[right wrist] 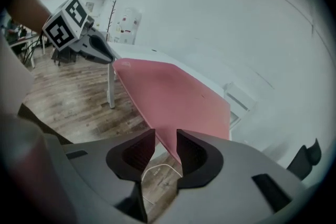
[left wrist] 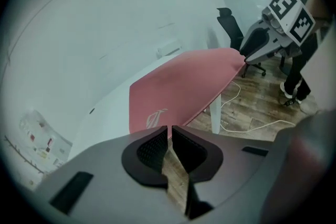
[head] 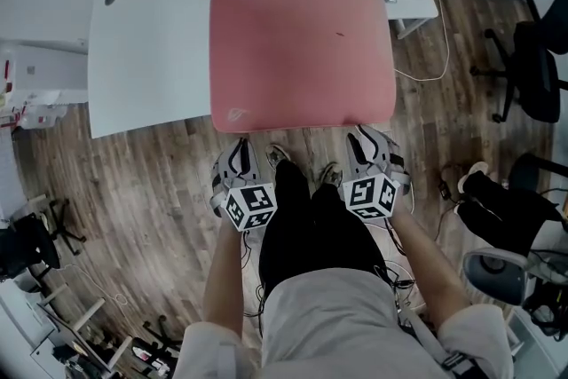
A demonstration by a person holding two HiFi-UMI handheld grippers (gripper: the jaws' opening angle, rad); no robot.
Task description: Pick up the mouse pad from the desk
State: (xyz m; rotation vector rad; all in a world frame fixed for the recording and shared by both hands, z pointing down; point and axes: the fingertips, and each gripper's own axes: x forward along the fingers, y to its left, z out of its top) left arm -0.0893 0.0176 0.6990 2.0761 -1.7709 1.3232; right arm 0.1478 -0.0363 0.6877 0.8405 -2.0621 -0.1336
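Mouse pad (head: 302, 49): we are seeing it lying flat on the white counter (head: 151, 40), its near edge jutting toward us.
Bearing: lying just ahead of both grippers, long axis running side to side.
Left gripper (head: 238, 153): fingers clenched on nothing, stopping short of the edge.
Right gripper (head: 368, 145): fingers standing apart, pad corner at the gap; seemingly nearer.
Unclear: we are not making out any contact there.

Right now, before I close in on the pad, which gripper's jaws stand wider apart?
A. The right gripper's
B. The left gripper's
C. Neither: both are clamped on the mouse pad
A: the right gripper shows a clear gap between its jaws, while the left gripper has its jaws almost together, and neither is on the mouse pad.
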